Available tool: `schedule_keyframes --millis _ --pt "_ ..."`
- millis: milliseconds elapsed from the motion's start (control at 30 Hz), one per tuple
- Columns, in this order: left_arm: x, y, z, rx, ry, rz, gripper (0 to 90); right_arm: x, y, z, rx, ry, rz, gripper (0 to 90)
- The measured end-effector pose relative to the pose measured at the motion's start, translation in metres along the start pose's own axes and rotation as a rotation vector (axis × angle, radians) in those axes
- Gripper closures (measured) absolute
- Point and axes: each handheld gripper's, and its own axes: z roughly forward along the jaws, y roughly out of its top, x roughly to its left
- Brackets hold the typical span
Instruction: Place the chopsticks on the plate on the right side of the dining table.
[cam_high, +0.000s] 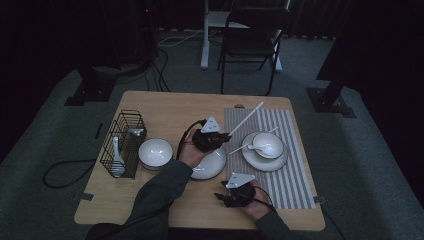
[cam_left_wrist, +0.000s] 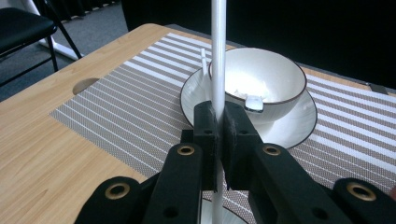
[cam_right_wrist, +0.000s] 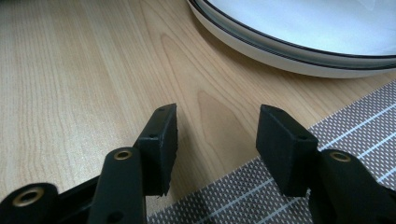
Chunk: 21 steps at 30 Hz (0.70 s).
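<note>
My left gripper (cam_high: 218, 137) (cam_left_wrist: 217, 116) hovers over the middle of the table, shut on a long white chopstick (cam_high: 248, 116) (cam_left_wrist: 218, 51). The stick slants up and to the right over the striped placemat (cam_high: 295, 180) (cam_left_wrist: 126, 112). On the mat stands a white bowl (cam_high: 270, 144) (cam_left_wrist: 271, 70) on a saucer (cam_high: 260, 161) (cam_left_wrist: 299, 126), with a white spoon (cam_high: 256, 147) (cam_left_wrist: 254, 103) in the bowl. A second white chopstick (cam_high: 240, 147) (cam_left_wrist: 204, 58) leans on the saucer's rim. My right gripper (cam_high: 225, 194) (cam_right_wrist: 217, 126) rests low near the front edge, open, with bare wood between its jaws.
A white plate (cam_high: 212, 167) (cam_right_wrist: 289, 51) lies just beyond the right gripper. At the left stand a white bowl (cam_high: 155, 152) and a black wire basket (cam_high: 122, 142) holding a white spoon (cam_high: 117, 160). A folding chair (cam_high: 250, 40) stands beyond the table.
</note>
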Motion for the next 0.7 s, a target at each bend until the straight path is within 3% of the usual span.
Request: schedule_keyframes --millis 700 --pt "0.006 0.006 0.015 0.013 0.008 0.016 86.0 -0.001 -0.001 0.001 -0.008 -0.001 -0.009 45.5"
